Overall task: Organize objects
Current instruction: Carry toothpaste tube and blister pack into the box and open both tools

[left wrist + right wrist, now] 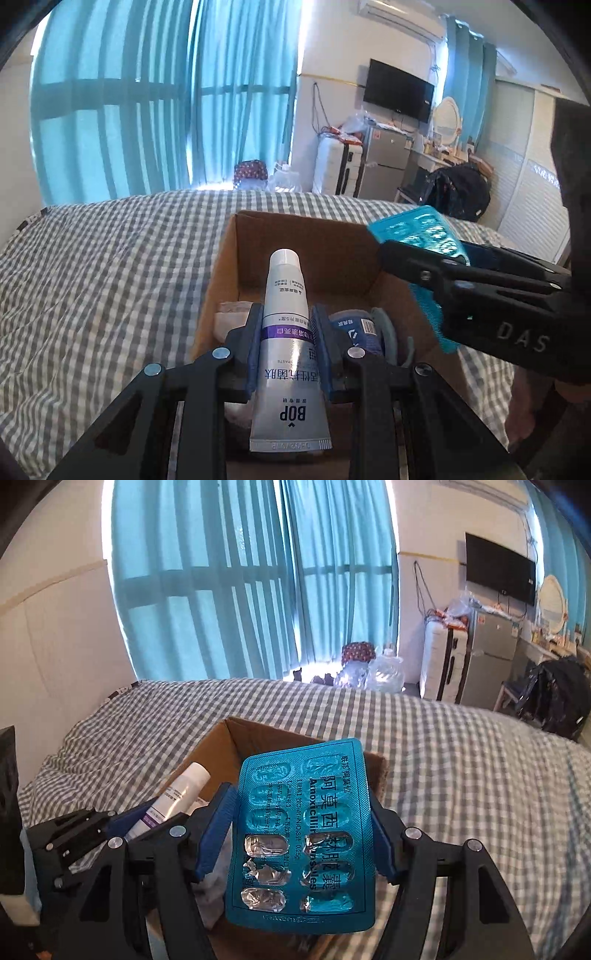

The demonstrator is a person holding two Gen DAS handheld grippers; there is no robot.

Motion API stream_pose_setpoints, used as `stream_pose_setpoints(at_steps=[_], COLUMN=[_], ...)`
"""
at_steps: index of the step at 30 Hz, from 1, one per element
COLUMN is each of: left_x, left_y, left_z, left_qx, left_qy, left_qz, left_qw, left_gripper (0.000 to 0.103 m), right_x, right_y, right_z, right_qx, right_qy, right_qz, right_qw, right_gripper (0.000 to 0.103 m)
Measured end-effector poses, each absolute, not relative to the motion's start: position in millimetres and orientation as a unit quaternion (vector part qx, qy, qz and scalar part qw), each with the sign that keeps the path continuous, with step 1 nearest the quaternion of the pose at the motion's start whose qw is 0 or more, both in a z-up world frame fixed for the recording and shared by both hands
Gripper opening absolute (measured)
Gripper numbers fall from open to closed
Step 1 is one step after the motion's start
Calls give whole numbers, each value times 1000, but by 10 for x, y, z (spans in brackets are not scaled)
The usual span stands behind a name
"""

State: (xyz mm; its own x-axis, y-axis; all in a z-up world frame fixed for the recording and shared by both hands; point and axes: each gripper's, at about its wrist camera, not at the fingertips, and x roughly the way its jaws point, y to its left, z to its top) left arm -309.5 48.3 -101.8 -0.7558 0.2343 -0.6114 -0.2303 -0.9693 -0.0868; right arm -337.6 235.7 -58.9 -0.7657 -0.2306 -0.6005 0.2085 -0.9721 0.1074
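Glossy foil blister pack (301, 834), smooth plastic toothpaste tube (286, 339), matt cardboard box (295, 236), checked cloth bedsheet (110, 266).

An open brown cardboard box (295, 236) sits on the grey-and-white checked bedsheet (110, 266), with a white-and-purple toothpaste tube (286, 325) and teal foil pill blister pack (306, 834) above it.

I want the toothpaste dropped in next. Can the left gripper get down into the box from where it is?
Probably yes. The left gripper holds the toothpaste right above the open box, whose far half looks bare. The right gripper with the pill pack hangs over the right wall, off that path.
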Motion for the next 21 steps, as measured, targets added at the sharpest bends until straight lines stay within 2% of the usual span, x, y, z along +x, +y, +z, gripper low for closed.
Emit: stream_pose_setpoints(at_steps=[5,6,9,10,12,15,17,19,21], left_x=[-3026,-2983,-2778,-2669,-2483,-2174,-1973,-1723,-1536], left_y=[514,505,464,456,440,400,357,286,242], left_z=[-1043,-1015,-853,-765,-592,-374,-270,-150,-47], left_qx=[-332,-336,-325,-316,-311,-299,-294,-278,-266], left_qy=[-2,-9,-21,-23,-22,-18,-19,-18,-18], left_qz=[934,932,936,940,943,950,952,957,961], left_qw=[134,134,131,126,115,90,88,79,74], left_gripper=[29,34,65,70,78,82,88,98,99], right_x=[-3339,-3290,-3055,-2952,-2675,-2295,-2014,-1724,-1430], right_y=[2426,2438,2474,2493,2535,2565,2572,2583,2595], right_z=[-667,-627,-411,-300,-53,258,424,532,596], right_qx=[329,326,314,308,294,277,268,259,246], right_qy=[-39,-36,-19,-15,-9,5,19,31,35], right_qz=[-932,-933,-940,-943,-948,-955,-959,-962,-966], right_qw=[150,148,133,127,121,104,90,81,69], right_gripper=[75,76,79,80,82,94,95,98,103])
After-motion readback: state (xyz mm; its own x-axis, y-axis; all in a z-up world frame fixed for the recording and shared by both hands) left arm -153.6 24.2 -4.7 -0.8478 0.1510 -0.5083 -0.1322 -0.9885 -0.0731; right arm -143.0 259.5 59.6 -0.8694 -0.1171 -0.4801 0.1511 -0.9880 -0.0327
